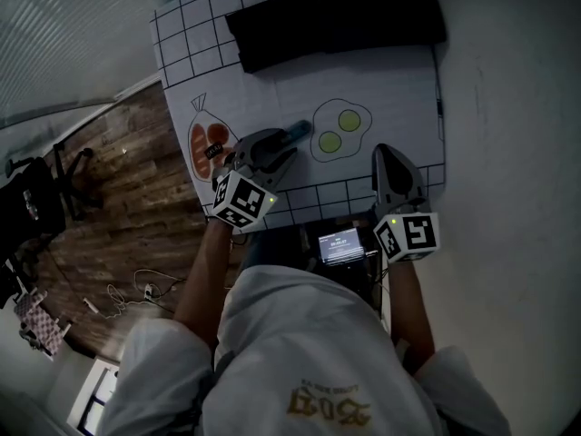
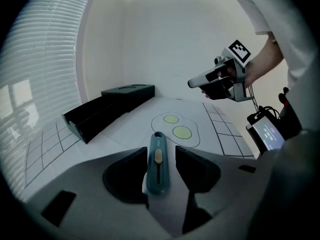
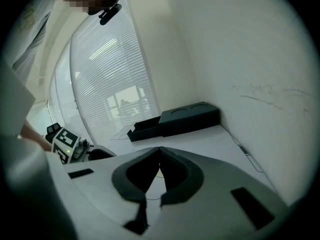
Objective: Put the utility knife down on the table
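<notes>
The teal utility knife (image 2: 158, 164) with a pale slider lies lengthwise between the jaws of my left gripper (image 2: 161, 149). A thin gap shows beside it on the right, and the pads do not press on it. In the head view the knife (image 1: 297, 132) sticks out of the left gripper (image 1: 283, 148) over the white mat (image 1: 399, 98), pointing at the fried-egg drawing (image 1: 340, 130). My right gripper (image 3: 160, 149) is shut with nothing in it. It hovers near the table's front right (image 1: 386, 160), apart from the knife.
A long black tray (image 1: 336, 16) lies across the far end of the table. A sausage drawing (image 1: 207, 143) marks the mat's left edge. A small lit screen (image 1: 343, 243) hangs at the person's waist by the front edge. Wooden floor (image 1: 118, 198) lies to the left.
</notes>
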Motion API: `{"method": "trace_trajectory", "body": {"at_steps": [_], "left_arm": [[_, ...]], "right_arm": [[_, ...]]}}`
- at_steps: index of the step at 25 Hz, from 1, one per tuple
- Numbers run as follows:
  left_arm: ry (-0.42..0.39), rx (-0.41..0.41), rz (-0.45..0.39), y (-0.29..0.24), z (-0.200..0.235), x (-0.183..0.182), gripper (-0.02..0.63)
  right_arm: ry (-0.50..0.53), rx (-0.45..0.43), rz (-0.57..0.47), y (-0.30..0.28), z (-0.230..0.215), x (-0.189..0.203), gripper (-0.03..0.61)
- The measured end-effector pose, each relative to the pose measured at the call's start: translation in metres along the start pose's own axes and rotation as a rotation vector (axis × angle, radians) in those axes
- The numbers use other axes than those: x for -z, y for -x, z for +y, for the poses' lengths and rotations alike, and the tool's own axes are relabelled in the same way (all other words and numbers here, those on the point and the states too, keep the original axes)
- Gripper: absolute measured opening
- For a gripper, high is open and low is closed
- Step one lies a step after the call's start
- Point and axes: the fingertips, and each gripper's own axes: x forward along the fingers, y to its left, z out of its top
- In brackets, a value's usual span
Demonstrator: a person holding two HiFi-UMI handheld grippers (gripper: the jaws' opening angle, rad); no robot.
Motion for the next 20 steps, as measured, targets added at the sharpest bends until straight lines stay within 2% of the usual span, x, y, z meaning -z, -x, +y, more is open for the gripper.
{"method": "trace_trajectory", "body": {"at_steps": [4,7,11,15,20], "left_arm": [[0.008,-0.049,-0.056,0.013,0.003,-0.011,0.155],[0.037,-0.093,-0.119,0.028,0.009,-0.025,0.097],[0.049,-0.134,-0.136,0.043,0.014,-0.032,0.009],[0.082,-0.185,-0.177,0.063,0.024,-0.048,0.008],[0.198,-0.263,-0.267,0.098,0.035,-0.062,0.008]], "right_arm": [[0.010,-0.005,-0.013,0.002,0.001,-0.003,0.008],[0.025,-0.009,-0.018,0.003,0.004,-0.009,0.008],[0.042,-0.022,-0.027,0.007,0.012,-0.017,0.008],[0.067,-0.047,-0.042,0.010,0.020,-0.025,0.008],[0.107,-0.066,-0.061,0.014,0.030,-0.042,0.008]]}}
